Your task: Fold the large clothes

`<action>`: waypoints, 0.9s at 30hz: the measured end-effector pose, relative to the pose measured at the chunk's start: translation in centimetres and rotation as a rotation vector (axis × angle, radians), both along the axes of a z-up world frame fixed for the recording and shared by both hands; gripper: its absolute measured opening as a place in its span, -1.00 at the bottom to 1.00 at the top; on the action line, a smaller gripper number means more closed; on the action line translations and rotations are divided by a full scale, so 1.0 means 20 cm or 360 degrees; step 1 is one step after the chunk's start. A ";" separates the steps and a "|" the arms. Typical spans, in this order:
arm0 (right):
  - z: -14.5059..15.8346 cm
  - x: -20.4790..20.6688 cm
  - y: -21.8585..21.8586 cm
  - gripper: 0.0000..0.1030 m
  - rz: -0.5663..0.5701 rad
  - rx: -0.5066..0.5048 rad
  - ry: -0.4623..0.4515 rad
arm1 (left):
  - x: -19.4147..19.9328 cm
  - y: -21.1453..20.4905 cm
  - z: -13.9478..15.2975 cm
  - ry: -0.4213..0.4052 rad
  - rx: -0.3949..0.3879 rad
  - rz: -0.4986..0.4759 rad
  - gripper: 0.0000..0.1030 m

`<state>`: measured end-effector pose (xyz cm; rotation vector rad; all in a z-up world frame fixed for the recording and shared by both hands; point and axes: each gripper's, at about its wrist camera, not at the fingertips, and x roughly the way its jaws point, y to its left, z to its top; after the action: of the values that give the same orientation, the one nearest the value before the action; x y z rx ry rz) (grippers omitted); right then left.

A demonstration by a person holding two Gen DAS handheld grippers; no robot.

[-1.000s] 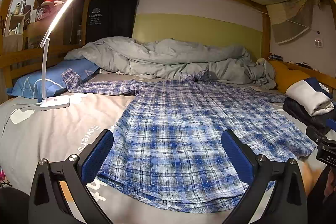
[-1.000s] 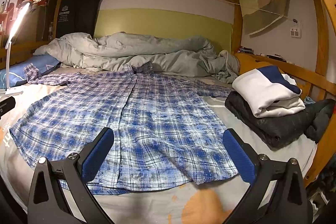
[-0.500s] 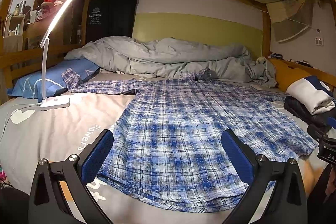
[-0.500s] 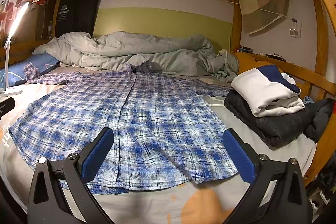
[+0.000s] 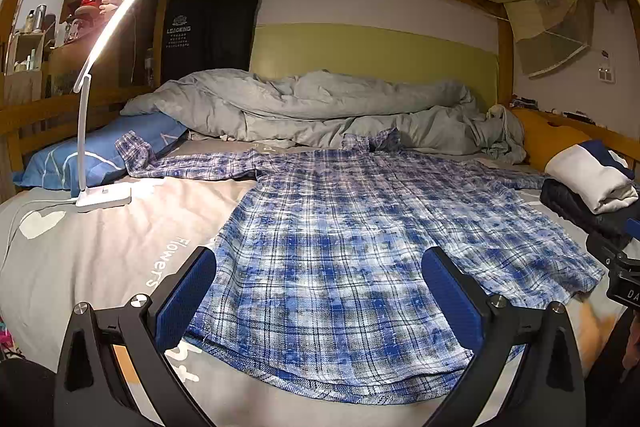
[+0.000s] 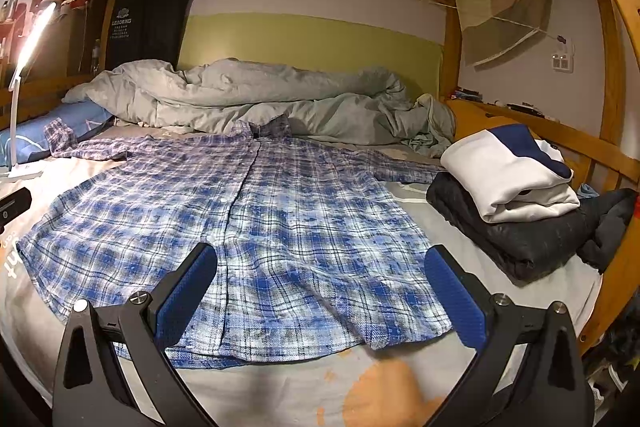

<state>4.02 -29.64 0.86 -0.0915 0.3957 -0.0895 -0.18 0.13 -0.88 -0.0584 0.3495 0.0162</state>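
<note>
- The left tongs (image 5: pixel 319 293) hover low over the near hem of the plaid shirt (image 5: pixel 360 235), blue pads spread wide apart, holding nothing.
- The right tongs (image 6: pixel 320 291) hang over the same hem, likewise spread wide and holding nothing.
- The shirt lies flat, front up, on the bed sheet (image 5: pixel 92 259), sleeves stretched out to both sides and collar towards the rumpled grey duvet (image 5: pixel 304 107).
- Left of the shirt stands a lit white desk lamp (image 5: pixel 102 195) before a blue pillow (image 5: pixel 100 151).
- Only the right wrist view shows the whole stack of folded clothes (image 6: pixel 516 195), right of the shirt by the wooden bed rail (image 6: pixel 580 143).
</note>
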 end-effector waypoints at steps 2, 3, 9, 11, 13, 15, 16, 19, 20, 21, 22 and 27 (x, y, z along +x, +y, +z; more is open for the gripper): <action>0.00 0.00 0.00 1.00 0.0000 0.0005 0.0003 | 0.00 0.00 0.00 -0.0001 0.0001 -0.0001 1.00; 0.00 0.00 0.00 1.00 0.0001 0.0001 0.0001 | 0.00 0.00 0.00 -0.0001 0.0001 0.0000 1.00; 0.00 0.00 0.00 1.00 0.0002 0.0001 0.0005 | 0.00 -0.01 0.01 -0.0003 0.0002 0.0000 1.00; 0.00 0.00 0.00 1.00 0.0001 0.0001 0.0002 | 0.00 -0.01 0.00 -0.0002 0.0003 0.0002 1.00; 0.00 0.00 0.00 1.00 0.0003 0.0001 0.0002 | 0.00 -0.01 0.00 -0.0005 0.0004 0.0001 1.00; 0.00 0.00 0.00 1.00 0.0001 0.0003 0.0005 | 0.00 -0.01 0.00 -0.0006 0.0004 0.0001 1.00; 0.00 0.00 0.00 1.00 0.0001 0.0003 0.0005 | 0.00 -0.01 0.00 -0.0006 0.0004 0.0001 1.00; -0.01 0.00 0.00 1.00 0.0005 0.0009 0.0013 | 0.00 -0.01 0.00 -0.0003 0.0006 0.0003 1.00; -0.01 0.00 0.00 1.00 0.0004 0.0011 0.0014 | 0.00 -0.01 0.00 -0.0002 0.0006 0.0004 1.00; -0.01 0.00 0.00 1.00 0.0003 0.0010 0.0012 | 0.00 -0.01 0.00 -0.0002 0.0005 0.0003 1.00; -0.01 0.00 0.00 1.00 0.0004 0.0009 0.0012 | 0.00 -0.01 0.00 -0.0003 0.0005 0.0002 1.00; -0.01 0.00 0.00 1.00 0.0006 0.0013 0.0016 | 0.00 -0.01 0.00 -0.0002 0.0006 0.0002 1.00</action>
<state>4.01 -29.60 0.66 -0.0847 0.4060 -0.0838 -0.14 -0.07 -0.81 -0.0547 0.3480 0.0178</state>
